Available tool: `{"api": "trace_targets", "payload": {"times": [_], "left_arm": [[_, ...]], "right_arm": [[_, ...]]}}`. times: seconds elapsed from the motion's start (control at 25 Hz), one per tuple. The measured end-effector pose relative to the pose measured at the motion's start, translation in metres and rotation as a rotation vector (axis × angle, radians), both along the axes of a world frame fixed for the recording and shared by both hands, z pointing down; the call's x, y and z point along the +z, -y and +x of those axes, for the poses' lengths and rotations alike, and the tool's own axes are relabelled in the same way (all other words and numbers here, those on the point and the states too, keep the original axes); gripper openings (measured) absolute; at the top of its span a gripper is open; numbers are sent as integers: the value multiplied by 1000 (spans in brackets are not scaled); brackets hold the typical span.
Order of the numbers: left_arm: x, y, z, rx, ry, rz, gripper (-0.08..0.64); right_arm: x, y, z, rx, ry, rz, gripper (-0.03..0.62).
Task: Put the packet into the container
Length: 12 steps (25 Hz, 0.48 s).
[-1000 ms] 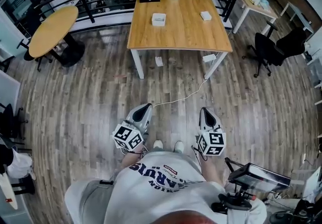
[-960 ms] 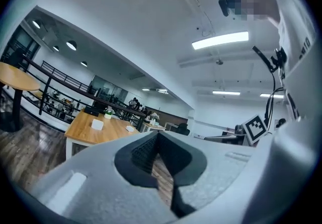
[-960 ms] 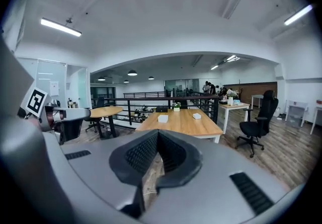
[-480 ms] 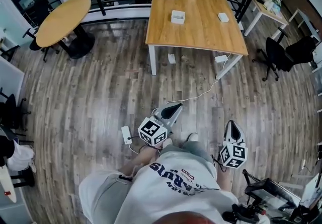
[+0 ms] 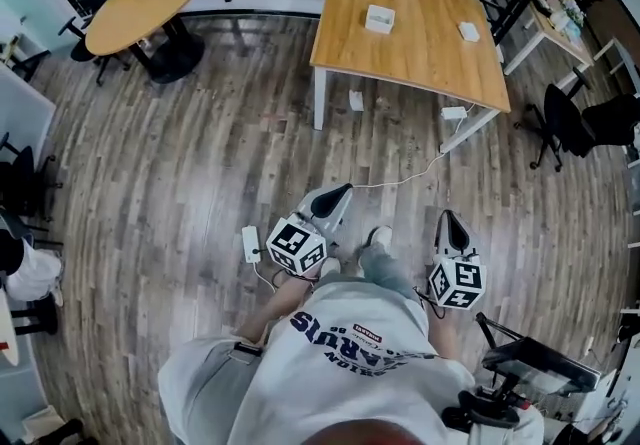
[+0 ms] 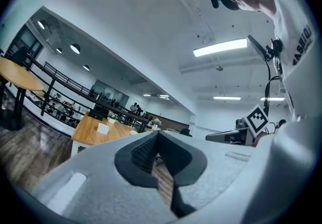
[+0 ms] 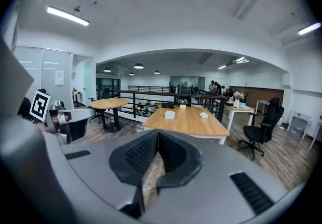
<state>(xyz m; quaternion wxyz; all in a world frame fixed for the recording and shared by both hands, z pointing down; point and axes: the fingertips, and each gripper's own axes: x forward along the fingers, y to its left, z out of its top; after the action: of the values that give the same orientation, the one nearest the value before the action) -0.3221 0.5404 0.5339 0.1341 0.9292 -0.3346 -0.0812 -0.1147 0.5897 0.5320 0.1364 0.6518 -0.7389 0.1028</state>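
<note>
While both tongs are closed tip to tip on nothing, the left tongs (image 5: 338, 192) and right tongs (image 5: 450, 217) hang over the wooden floor (image 5: 200, 163), well short of the table (image 5: 410, 58). The white container (image 5: 379, 19) and small packet (image 5: 469, 31) lie apart on the tabletop, with open floor before its near edge.

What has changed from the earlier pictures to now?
In the head view the square wooden table has shifted right, and a white power strip on the floor has come into view beside the left gripper. It and the right gripper stay shut and empty; nothing was grasped.
</note>
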Motion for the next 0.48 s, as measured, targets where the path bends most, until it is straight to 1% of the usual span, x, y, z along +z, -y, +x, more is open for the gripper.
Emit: {"api": "trace_targets", "payload": {"times": [0.16, 0.32, 0.48], "left_arm": [[-10, 7, 7, -57, 9, 7, -2], [-24, 22, 18, -94, 33, 28, -2], [-31, 46, 37, -113, 56, 29, -2]], "right_arm": [[0, 24, 3, -31, 30, 19, 9], [-2, 56, 17, -43, 53, 42, 9], [-1, 90, 36, -61, 91, 52, 9]]}}
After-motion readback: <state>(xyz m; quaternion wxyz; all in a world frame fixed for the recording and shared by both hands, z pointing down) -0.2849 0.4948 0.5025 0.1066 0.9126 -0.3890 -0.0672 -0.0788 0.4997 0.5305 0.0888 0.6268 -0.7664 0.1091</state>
